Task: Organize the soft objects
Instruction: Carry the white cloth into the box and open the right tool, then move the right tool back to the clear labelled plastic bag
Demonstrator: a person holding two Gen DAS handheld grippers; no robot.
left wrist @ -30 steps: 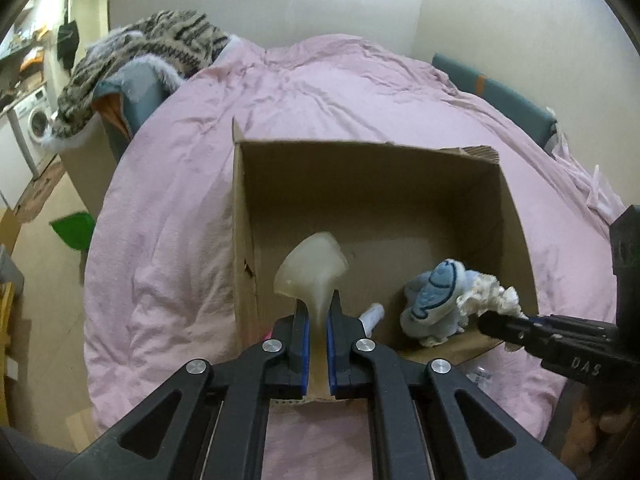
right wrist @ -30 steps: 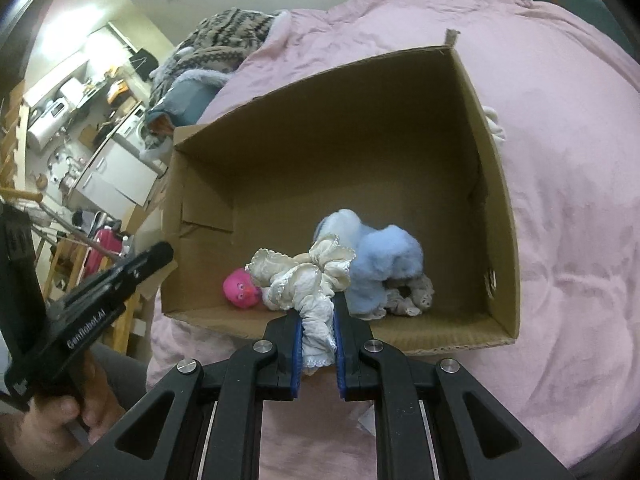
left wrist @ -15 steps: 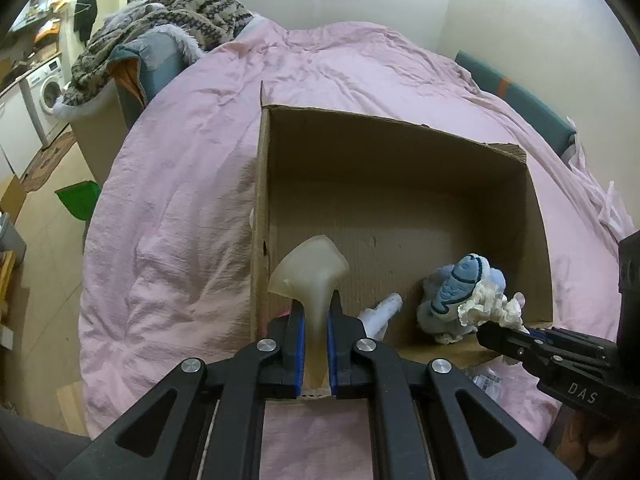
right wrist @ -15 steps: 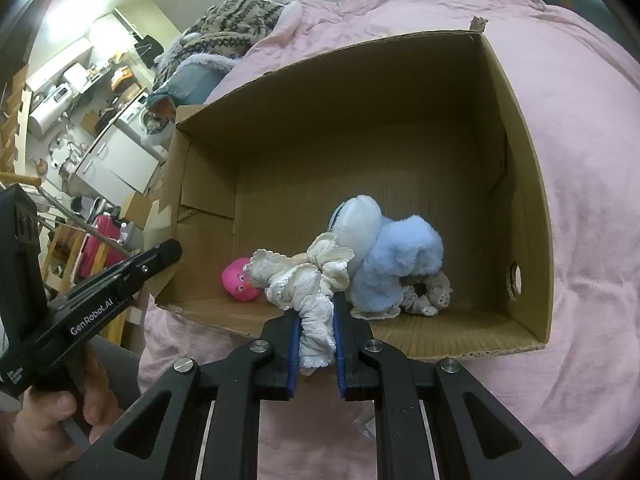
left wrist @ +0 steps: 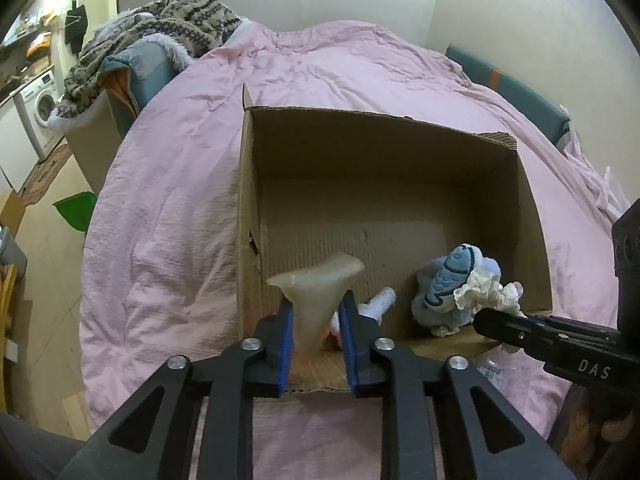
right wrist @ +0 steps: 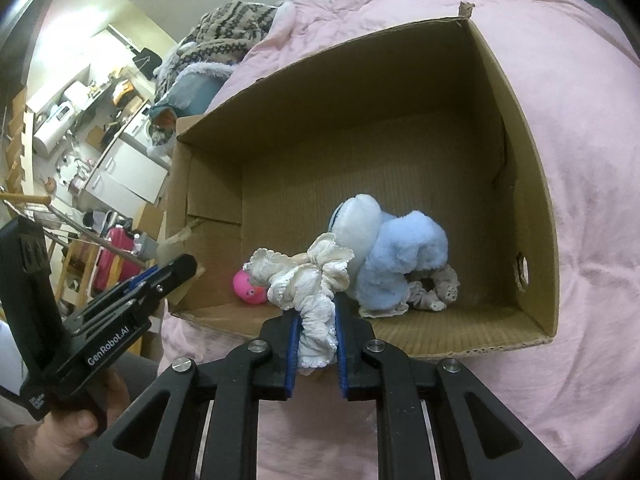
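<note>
An open cardboard box (left wrist: 384, 148) (right wrist: 532, 208) lies on a pink bed. My left gripper (left wrist: 316, 312) has widened around a translucent beige soft piece (left wrist: 316, 284), still between its pads over the box's near left corner. My right gripper (right wrist: 316, 316) has also widened around a cream frilly cloth (right wrist: 308, 276), which also shows in the left wrist view (left wrist: 488, 292). In the box lie a blue plush toy (right wrist: 400, 256) (left wrist: 448, 276), a pink ball (right wrist: 250, 288) and a lace scrunchie (right wrist: 436, 288). A small white tube (left wrist: 380, 300) lies by the left gripper.
The pink duvet (left wrist: 168, 208) surrounds the box. A patterned blanket heap (left wrist: 160, 28) lies at the bed's far left. A washing machine (left wrist: 40, 108) and kitchen clutter (right wrist: 80, 120) stand beyond the bed. A teal cushion (left wrist: 512, 88) is at the far right.
Both grippers have moved closer over the box's near edge. Both pairs of fingers have spread apart, loosening on the beige piece and the frilly cloth.
</note>
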